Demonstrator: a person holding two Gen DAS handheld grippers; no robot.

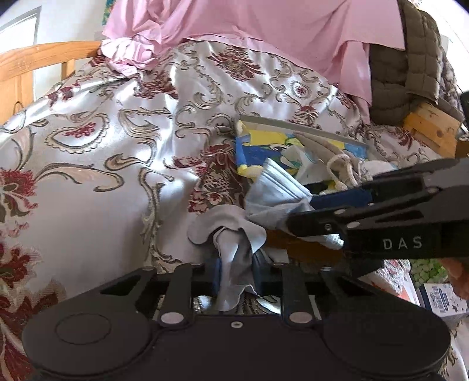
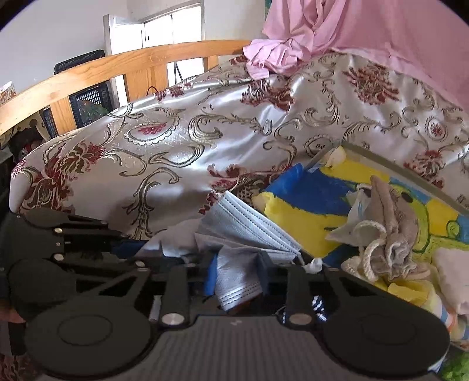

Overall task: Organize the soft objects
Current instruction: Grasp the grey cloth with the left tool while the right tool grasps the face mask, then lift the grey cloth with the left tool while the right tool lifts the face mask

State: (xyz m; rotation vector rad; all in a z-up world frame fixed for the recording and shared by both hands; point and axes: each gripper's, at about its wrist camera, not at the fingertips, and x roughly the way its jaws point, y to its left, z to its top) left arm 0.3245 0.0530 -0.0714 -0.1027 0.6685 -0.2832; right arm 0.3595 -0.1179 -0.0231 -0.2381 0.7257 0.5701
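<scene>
Grey cloth (image 1: pixel 234 252) pinched in left gripper (image 1: pixel 236 272), mask (image 2: pixel 237 278) in right gripper (image 2: pixel 239 277).

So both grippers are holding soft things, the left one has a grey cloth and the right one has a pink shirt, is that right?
Not quite. The right gripper is shut on a face mask, pale blue and pleated, as the right wrist view shows. The pink fabric lies behind, on the bedspread. The left gripper does hold a grey cloth.
</scene>
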